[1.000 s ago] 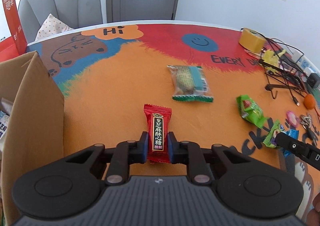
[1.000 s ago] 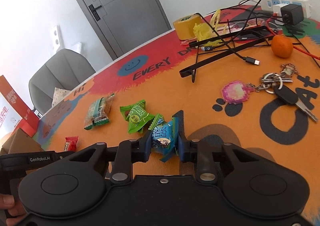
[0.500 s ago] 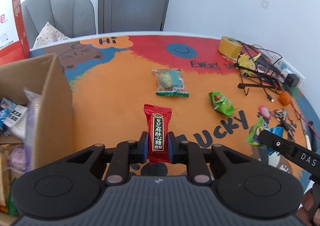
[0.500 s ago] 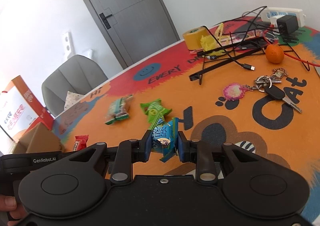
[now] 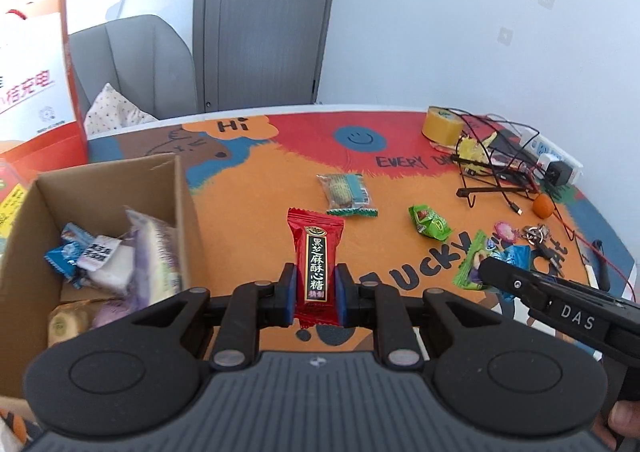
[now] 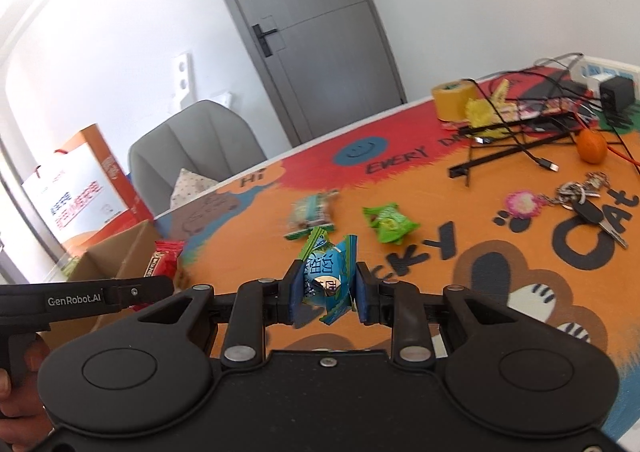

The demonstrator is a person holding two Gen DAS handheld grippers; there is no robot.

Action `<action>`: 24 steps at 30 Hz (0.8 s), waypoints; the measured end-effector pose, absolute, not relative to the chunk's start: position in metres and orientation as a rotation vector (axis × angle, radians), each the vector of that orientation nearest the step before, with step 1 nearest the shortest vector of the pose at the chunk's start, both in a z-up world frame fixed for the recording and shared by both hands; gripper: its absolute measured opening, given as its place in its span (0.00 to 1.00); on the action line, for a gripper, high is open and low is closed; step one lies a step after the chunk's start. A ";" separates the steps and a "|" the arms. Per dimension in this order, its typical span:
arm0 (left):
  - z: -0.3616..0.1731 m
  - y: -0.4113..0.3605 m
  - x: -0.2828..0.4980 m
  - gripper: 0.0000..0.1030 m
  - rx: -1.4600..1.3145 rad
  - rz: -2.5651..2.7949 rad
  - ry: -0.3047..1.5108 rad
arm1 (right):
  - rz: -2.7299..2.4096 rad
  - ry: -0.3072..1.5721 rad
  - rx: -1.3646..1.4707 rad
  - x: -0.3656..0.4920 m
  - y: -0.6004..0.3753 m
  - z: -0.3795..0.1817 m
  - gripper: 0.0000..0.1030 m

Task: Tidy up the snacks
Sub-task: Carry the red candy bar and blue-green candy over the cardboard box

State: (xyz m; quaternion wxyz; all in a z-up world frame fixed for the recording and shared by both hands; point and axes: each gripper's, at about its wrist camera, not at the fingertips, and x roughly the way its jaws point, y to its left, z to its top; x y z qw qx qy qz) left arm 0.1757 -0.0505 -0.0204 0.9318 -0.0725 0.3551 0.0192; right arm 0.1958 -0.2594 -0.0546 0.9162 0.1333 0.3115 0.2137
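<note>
Two hand-held grippers are raised above the counter (image 5: 256, 187), each clamped on a snack. The left hand-held gripper (image 5: 314, 294) pinches the lower half of a red candy (image 5: 315, 264), which stands upright between the pads with its top sticking out past them. The right hand-held gripper (image 6: 326, 294) squeezes a blue packet (image 6: 326, 276), crumpled between its pads together with a green wrapper (image 6: 316, 242).

An open box (image 5: 176, 187) sits at the counter's left edge, just left of the red candy, and its near wall rises beside the left hand-held gripper. Orange mat lies bare between the box and two loose snacks farther out: a clear-wrapped biscuit (image 5: 347, 193) and a green candy (image 5: 430, 221). Cables, a tape roll (image 5: 442, 127), keys (image 6: 588, 203) and an orange (image 6: 591, 147) crowd the right side.

Only the left view looks into the box, showing packets (image 5: 116, 252) piled inside. The right view shows the box only from outside, with the red candy (image 6: 164, 260) near its corner.
</note>
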 end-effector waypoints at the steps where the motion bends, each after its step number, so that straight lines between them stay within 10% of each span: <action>1: -0.018 -0.049 0.172 0.18 -0.150 0.042 0.720 | 0.447 0.636 0.268 0.193 -0.257 -0.052 0.26; 24: 0.013 0.013 0.112 0.18 -0.202 0.141 0.627 | 0.559 0.578 0.192 0.162 -0.195 -0.015 0.26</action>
